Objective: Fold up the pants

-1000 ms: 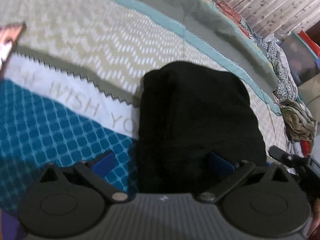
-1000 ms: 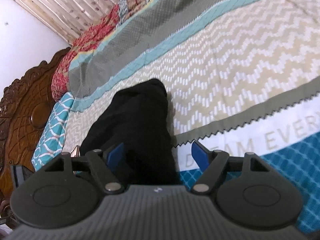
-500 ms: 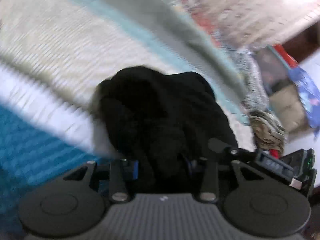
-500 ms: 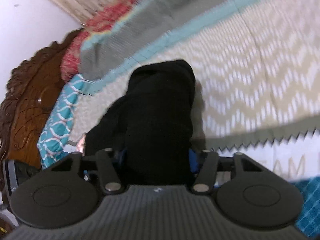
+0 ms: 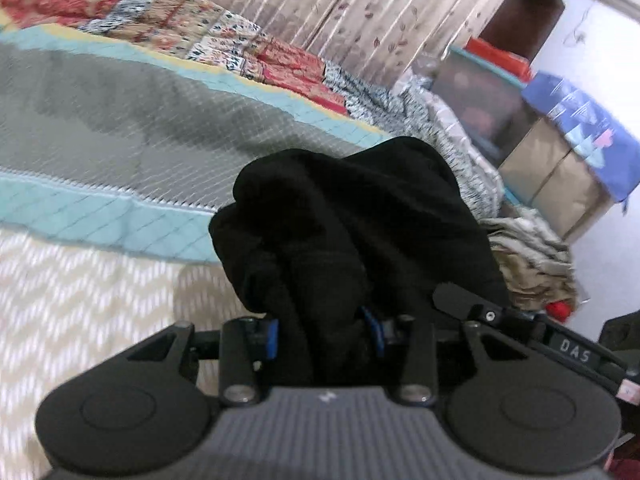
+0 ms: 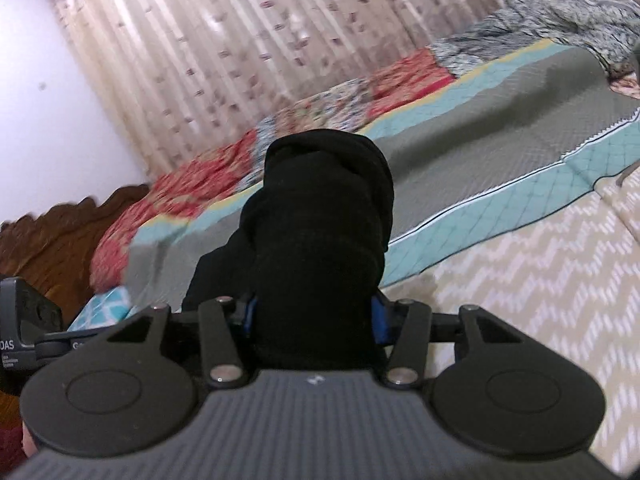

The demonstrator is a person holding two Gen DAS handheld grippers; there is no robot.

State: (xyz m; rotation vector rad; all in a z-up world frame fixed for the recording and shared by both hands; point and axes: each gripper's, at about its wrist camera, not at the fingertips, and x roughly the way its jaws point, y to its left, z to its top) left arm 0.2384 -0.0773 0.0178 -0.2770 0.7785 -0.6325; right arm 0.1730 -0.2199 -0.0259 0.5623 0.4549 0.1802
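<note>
Both tongs, spread apart a second ago, now clench the bundled black fabric pants, left tongs and right tongs raising it above the quilted bed, seemingly to carry the fold over.

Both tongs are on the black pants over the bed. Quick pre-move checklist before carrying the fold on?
1. Left tongs shut on the black pants: ok.
2. Right tongs shut on the pants: ok.
3. Both tongs hold the same end: cannot tell, fabric hides the edges.
4. Fabric flat between the tongs: not ok, it is bunched in thick folds.
5. Landing spot on the quilt free: ok in what shows beside the pants.
6. Hanging lower part of the pants untwisted: cannot tell, out of view.
</note>
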